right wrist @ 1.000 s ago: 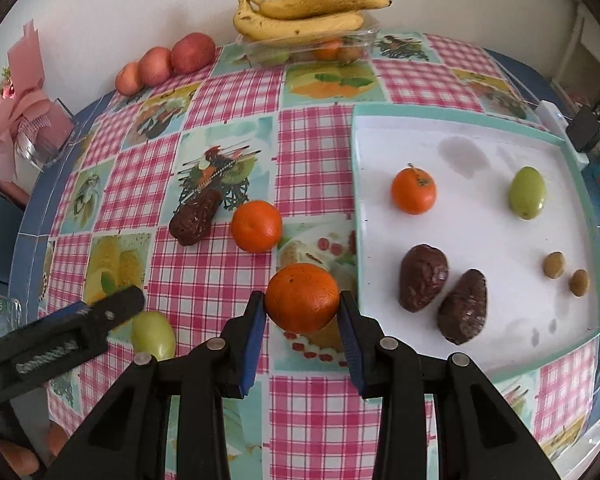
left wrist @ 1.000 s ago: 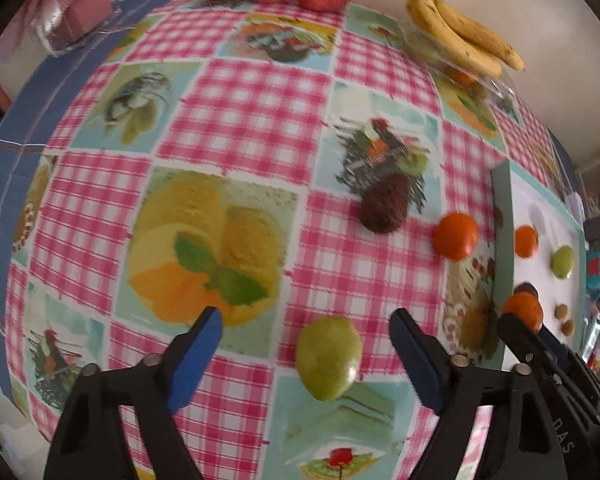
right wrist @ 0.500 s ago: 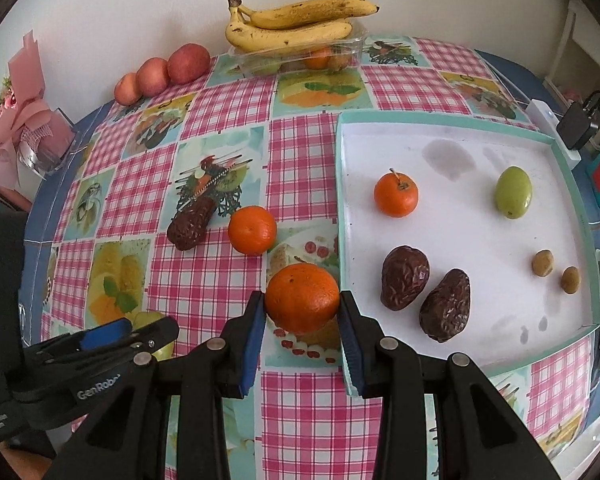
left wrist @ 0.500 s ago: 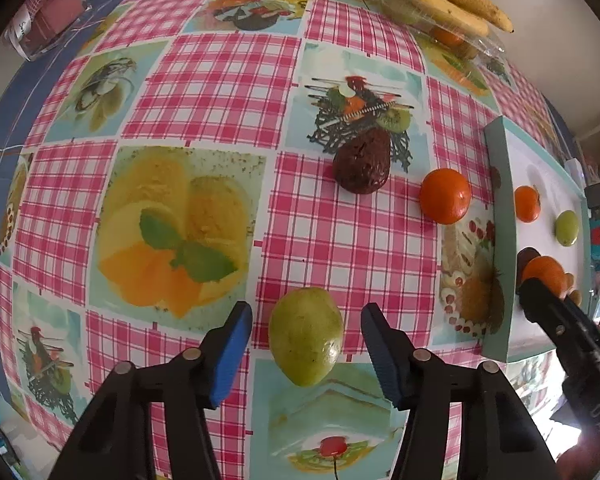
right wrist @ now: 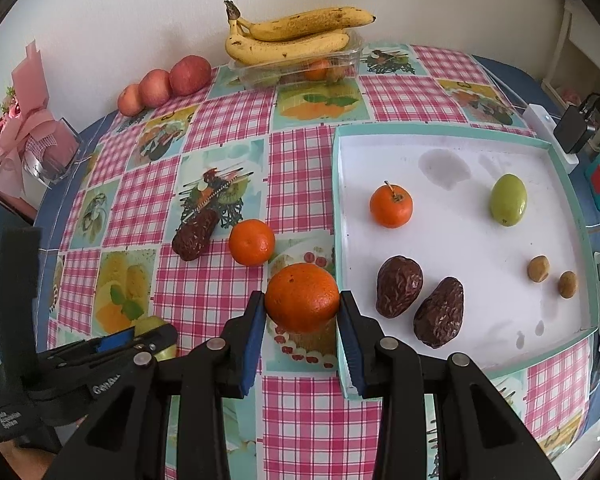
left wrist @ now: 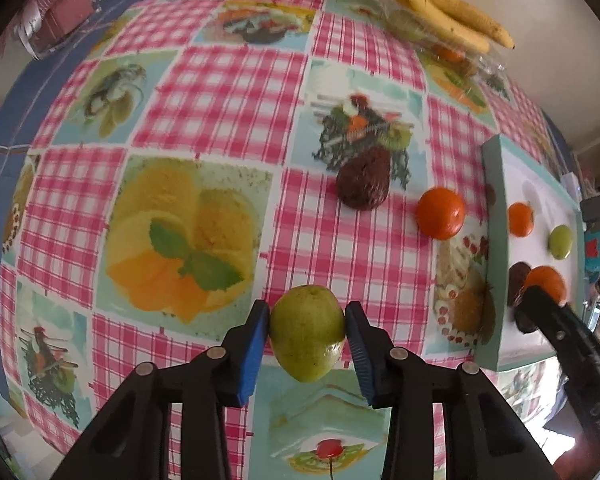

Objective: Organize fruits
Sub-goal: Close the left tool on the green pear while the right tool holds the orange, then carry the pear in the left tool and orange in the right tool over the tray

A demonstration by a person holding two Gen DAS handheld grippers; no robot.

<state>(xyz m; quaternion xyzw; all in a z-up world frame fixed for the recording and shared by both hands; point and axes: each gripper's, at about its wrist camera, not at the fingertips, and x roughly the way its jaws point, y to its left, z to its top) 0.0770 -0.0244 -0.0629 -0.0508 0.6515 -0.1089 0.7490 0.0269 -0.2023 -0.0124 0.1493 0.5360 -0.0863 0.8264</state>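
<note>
From wide apart, the left gripper [left wrist: 307,330] closes its blue pads on the green fruit [left wrist: 307,334] between them.

White lettering is seen on the left gripper [right wrist: 156,340] in the right wrist view, partly hidden: "Gen" can be made out. On the right gripper [left wrist: 540,300], in the left wrist view, faint letters "DAS" are read. Nothing else is legible.

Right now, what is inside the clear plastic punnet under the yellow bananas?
Through the clear plastic punnet an orange fruit shows; the yellow bananas on top and glare hide the rest.
</note>
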